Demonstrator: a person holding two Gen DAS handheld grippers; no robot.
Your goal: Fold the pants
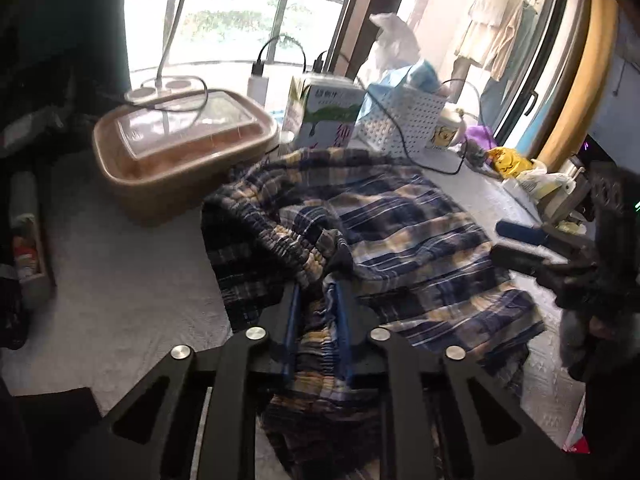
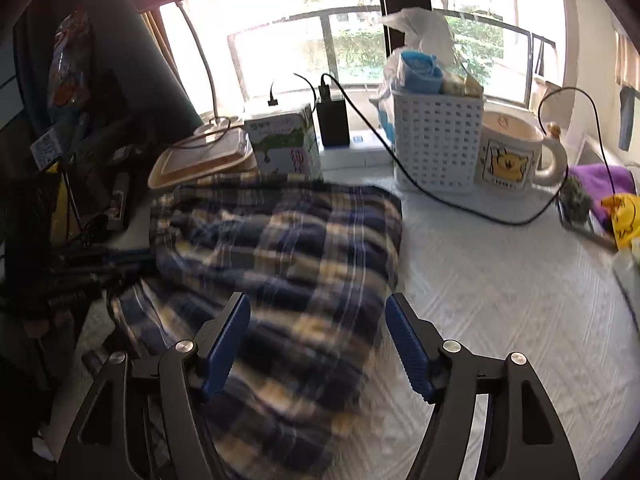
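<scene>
my left gripper tilts down, pinching the gathered waistband of the plaid pants. my right gripper hovers spread over them, gripping nothing. the pants lie crumpled mid-table, running toward the window-side edge.

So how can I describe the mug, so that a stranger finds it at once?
Start at the big window behind the table. Below it stands a white perforated plastic basket; the white ceramic mug stands just right of it. Only the mug bears a yellow cartoon bear and a curved handle.
</scene>
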